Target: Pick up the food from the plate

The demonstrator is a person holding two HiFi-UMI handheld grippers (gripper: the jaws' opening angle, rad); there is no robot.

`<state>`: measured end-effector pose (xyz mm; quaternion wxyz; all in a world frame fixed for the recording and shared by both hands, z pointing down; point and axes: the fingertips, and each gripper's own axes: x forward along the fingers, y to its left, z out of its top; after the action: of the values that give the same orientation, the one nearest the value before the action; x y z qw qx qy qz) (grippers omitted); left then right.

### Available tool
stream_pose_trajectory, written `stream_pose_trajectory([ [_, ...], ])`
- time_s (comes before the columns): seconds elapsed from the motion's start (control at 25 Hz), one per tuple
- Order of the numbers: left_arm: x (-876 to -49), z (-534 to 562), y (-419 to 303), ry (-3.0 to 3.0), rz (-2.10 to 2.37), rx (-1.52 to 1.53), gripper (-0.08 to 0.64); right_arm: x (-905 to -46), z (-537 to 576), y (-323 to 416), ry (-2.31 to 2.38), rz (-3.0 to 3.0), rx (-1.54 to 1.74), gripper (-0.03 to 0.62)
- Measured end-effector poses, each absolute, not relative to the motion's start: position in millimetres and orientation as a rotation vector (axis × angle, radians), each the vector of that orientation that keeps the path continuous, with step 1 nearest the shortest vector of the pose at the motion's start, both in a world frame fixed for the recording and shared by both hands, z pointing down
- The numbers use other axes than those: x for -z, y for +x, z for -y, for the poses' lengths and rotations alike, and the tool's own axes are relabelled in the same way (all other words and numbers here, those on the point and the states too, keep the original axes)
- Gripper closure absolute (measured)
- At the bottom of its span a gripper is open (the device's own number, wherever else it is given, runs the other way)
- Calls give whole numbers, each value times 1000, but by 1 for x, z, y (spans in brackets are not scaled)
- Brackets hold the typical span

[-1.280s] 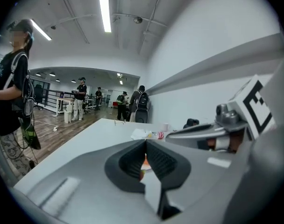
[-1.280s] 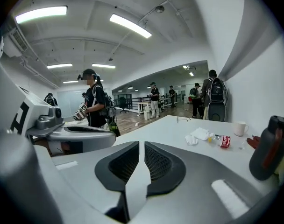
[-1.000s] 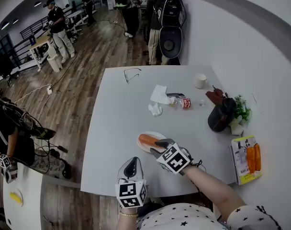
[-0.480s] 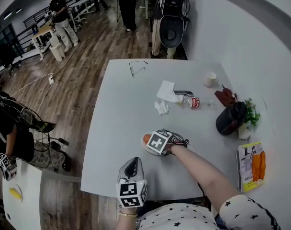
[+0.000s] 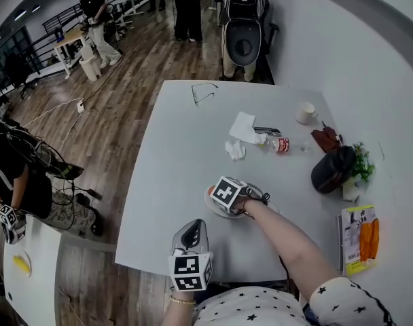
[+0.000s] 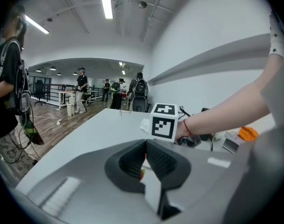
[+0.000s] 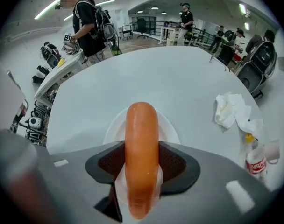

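An orange sausage (image 7: 141, 148) lies lengthwise on a small white plate (image 7: 115, 125) on the grey table (image 5: 172, 175). My right gripper (image 7: 142, 164) straddles the sausage, and its jaws are closing, with the dark pads (image 7: 113, 161) against both sides of it. In the head view the right gripper (image 5: 220, 201) and its marker cube cover most of the plate (image 5: 213, 211), and only an orange end of the sausage (image 5: 210, 197) shows. My left gripper (image 5: 191, 231) hovers near the table's front edge with its jaws shut and nothing between them; in its own view the left gripper (image 6: 145, 148) points at the right hand.
Crumpled tissues (image 5: 242, 128), a small lying bottle (image 5: 278, 143), a cup (image 5: 305, 112) and glasses (image 5: 204, 94) lie on the far half of the table. At the right stand a black bag (image 5: 332, 168), a plant (image 5: 361, 163) and a yellow package (image 5: 361, 240). People stand beyond the table.
My right gripper has come down over the plate and now has the sausage between its jaws. The head view has shifted a little; my left gripper stays at the front edge.
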<state>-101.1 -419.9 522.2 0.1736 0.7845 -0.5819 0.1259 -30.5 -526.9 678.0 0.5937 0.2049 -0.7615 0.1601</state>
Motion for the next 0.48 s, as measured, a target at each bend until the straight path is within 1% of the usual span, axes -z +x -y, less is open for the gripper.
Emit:
stream_pose_trajectory([
  [0.12,-517,418,-99,2234,1648,-335,552,-650,528,-28,598,1916,-424,374],
  [0.28,-510,418,-94,2251,1646,-321,552,-581,522,-28,764,2228,-464,374],
  [0.48,-492,417,-85,2269,1659,-257,552,-506,487,-19,1000,2543,-458,374],
])
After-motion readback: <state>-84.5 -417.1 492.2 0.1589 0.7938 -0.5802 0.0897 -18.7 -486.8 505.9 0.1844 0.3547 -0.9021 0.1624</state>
